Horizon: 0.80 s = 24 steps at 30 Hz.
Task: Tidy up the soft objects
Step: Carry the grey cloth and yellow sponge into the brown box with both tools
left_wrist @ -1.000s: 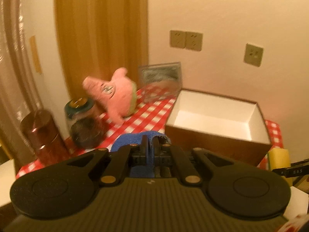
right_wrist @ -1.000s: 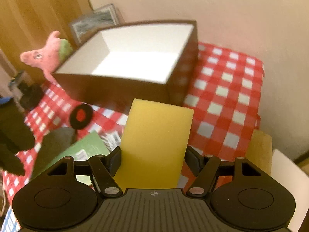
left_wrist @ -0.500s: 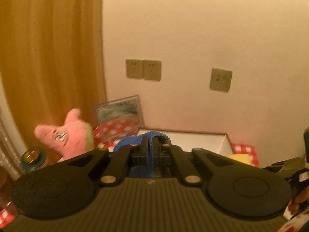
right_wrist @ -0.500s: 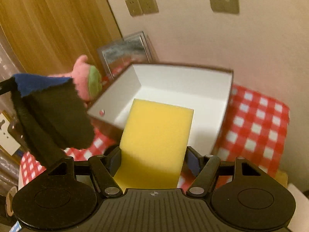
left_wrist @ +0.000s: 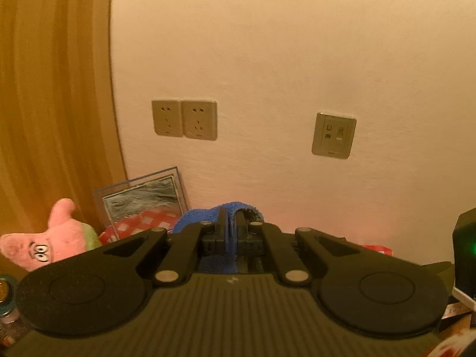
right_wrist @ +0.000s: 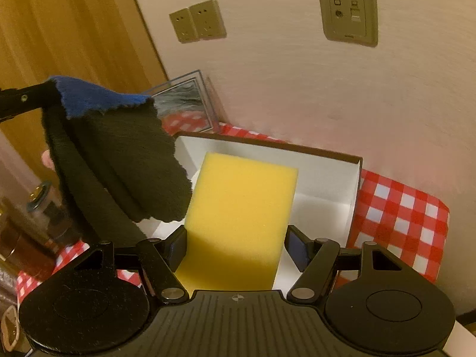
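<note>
the box (right_wrist: 327,178) looks empty so far. right gripper (right_wrist: 236,247) holds a yellow sponge (right_wrist: 241,208) above it; left gripper (left_wrist: 231,223) pinches a blue cloth (right_wrist: 119,148) over its rim. pink plush (left_wrist: 50,241) waits on the surface.

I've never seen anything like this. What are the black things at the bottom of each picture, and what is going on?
They are two hand-held grippers, one in each of a person's hands, each with a camera looking along its fingers. The left gripper is shut on a blue cloth, which in the right view hangs dark over the box. The right gripper holds a yellow sponge above a white-lined box on a red checked tablecloth. A pink plush toy and a picture frame stand by the wall.
</note>
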Tool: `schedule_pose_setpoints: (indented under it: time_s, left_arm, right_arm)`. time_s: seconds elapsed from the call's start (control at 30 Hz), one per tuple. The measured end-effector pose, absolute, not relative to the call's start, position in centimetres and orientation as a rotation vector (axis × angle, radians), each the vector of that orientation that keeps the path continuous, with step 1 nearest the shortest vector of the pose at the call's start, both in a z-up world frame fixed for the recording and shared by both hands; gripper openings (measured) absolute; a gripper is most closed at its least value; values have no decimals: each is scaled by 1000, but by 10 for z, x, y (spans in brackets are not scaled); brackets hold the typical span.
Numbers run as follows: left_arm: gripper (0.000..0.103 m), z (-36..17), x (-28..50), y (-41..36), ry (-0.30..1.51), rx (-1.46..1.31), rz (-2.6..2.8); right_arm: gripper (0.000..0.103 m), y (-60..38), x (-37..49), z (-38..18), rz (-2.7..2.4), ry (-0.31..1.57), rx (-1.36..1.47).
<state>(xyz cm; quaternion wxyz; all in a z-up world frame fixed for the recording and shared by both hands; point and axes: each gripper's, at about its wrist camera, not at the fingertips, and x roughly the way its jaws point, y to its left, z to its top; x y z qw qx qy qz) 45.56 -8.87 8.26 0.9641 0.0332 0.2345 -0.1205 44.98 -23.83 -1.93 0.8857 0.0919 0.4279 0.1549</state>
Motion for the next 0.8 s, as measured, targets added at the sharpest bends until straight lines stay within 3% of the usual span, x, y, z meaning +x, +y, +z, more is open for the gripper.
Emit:
schedule_pose_setpoints:
  time_s: [0.27,0.33,0.4,0.43,0.8]
  left_arm:
    - [6,35,499,-100,596,78,-275]
    - [13,19,511,-102,672,75,-289]
    - [29,7,518,-102,729,81,-288]
    - [31,1,518,-102,745,92,-281]
    - [31,-17,518,-81,818,96,-223]
  right_arm:
    - [69,-240,476,-41,307,928,184]
    - [69,-241,479,-45,305,937,184]
    - [69,-242,482,-49,305,944,184]
    - [70,-242,483,-50,306,947,183]
    - [74,-242,497,-58,312,981,179]
